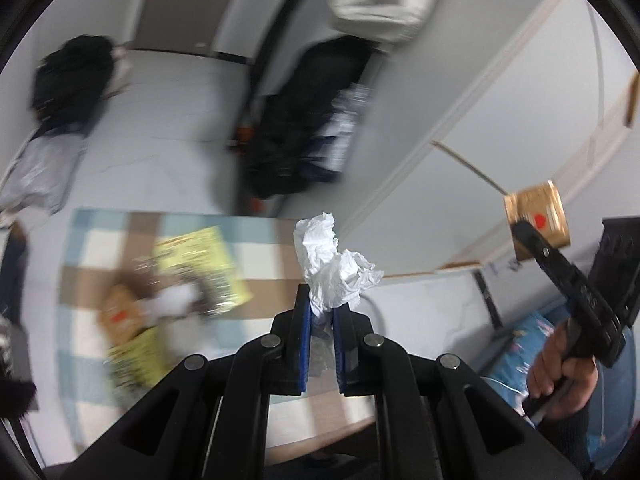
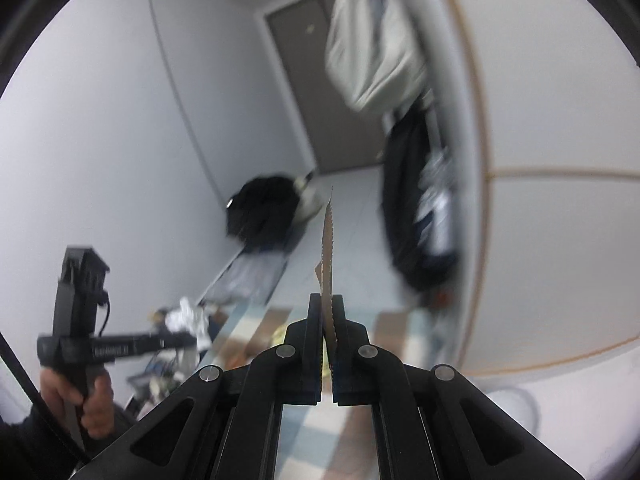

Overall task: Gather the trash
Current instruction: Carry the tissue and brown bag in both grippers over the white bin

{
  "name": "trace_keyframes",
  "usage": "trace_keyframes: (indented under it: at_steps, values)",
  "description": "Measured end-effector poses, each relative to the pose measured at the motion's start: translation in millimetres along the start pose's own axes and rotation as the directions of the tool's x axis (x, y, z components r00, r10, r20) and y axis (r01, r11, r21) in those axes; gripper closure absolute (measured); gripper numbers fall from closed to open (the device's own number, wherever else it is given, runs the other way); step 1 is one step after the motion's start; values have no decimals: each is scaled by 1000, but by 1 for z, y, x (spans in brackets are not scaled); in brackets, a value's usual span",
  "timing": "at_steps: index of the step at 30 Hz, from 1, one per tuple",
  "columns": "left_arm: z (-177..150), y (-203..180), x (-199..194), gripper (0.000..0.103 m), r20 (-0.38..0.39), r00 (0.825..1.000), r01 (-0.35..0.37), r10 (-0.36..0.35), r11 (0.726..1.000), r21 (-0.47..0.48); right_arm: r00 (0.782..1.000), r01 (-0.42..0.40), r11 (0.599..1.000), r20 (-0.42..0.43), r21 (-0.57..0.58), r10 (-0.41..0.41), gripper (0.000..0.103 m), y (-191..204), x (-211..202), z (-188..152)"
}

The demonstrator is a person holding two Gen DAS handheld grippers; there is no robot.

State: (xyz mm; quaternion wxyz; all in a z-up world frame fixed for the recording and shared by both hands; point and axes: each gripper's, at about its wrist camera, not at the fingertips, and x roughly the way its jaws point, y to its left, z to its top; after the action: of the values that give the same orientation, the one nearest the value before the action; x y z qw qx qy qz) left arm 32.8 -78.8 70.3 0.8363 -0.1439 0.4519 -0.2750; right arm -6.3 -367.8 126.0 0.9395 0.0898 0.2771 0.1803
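Left gripper clamped on tissue; right gripper clamped on wrapper. Wrappers below-left remain.

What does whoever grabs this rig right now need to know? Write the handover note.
Left gripper: shut on a crumpled white tissue, held in the air.
Right gripper: shut on a flat gold wrapper, seen edge-on in its own camera.
Left to collect: yellow packets and an orange-brown wrapper lie on the checked tablecloth; blur hides the details.
No bin shows in either view, so both held pieces are not yet dropped off.
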Motion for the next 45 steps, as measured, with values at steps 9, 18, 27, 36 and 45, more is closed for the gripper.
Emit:
trace_keyframes:
  at_steps: [9,18,27,36,45]
  values:
    - [17,-80,82,97,-116,986,135,-122,985,107,980,197,979,32,53,-199,101,-84,-57,14]
    - [3,-116,178,97,-271,952,178,-145,979,101,963,265,911,-143,315,-230,101,-206,-20,-67]
    - [-14,-124,281,97,-432,892,181,-137,981,63,953,259,823,-272,505,-133,101,-269,31,-161]
    - [-45,-123,371,97,-567,821,113,-61,992,57,929,277,756,-367,593,-52,101,-308,91,-224]
    - [-62,-114,415,97,-636,771,24,-4,999,23,916,282,711,-401,644,0,101,-319,136,-251]
